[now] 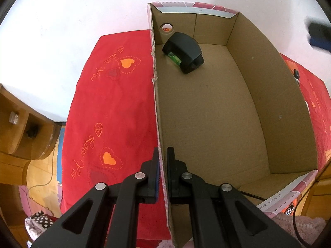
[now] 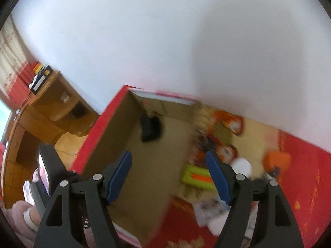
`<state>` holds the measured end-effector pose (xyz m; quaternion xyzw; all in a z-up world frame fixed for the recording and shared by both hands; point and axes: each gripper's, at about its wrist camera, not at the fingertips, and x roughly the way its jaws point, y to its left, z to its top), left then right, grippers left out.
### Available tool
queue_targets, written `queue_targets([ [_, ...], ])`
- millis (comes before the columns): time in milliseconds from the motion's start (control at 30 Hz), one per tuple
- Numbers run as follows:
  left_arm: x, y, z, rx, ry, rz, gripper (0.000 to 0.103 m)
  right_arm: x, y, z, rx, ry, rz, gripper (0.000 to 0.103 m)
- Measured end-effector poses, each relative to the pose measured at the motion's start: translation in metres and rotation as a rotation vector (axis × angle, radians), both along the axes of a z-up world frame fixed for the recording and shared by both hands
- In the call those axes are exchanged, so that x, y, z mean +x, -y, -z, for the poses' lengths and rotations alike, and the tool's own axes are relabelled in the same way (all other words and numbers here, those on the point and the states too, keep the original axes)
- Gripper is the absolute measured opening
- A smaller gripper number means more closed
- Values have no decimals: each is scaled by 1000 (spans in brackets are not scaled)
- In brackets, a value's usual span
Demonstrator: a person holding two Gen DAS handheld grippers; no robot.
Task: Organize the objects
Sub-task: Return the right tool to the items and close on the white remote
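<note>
Left wrist — left gripper [image 1: 162, 166] (clamped) on cardboard box [image 1: 157, 111]

Matt cardboard box [image 1: 206, 113] on plush cloth [image 1: 115, 113]

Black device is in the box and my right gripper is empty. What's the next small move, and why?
Probably swing the open right gripper right and down toward the green and orange item outside the cardboard box; the left gripper already clamps the box wall, steadying it.
</note>
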<state>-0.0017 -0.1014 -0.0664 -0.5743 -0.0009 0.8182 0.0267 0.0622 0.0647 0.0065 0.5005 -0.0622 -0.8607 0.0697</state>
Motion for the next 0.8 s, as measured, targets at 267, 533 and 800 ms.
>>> queue_targets([
  [267, 0, 1, 0, 0, 4, 2, 5, 59, -81, 41, -47, 110, 234, 75],
  [533, 1, 1, 0, -2, 7, 8, 5, 103, -115, 92, 8, 215, 356, 75],
  [800, 4, -2, -2, -2, 6, 10, 5, 110, -117, 121, 47, 266, 382, 75],
])
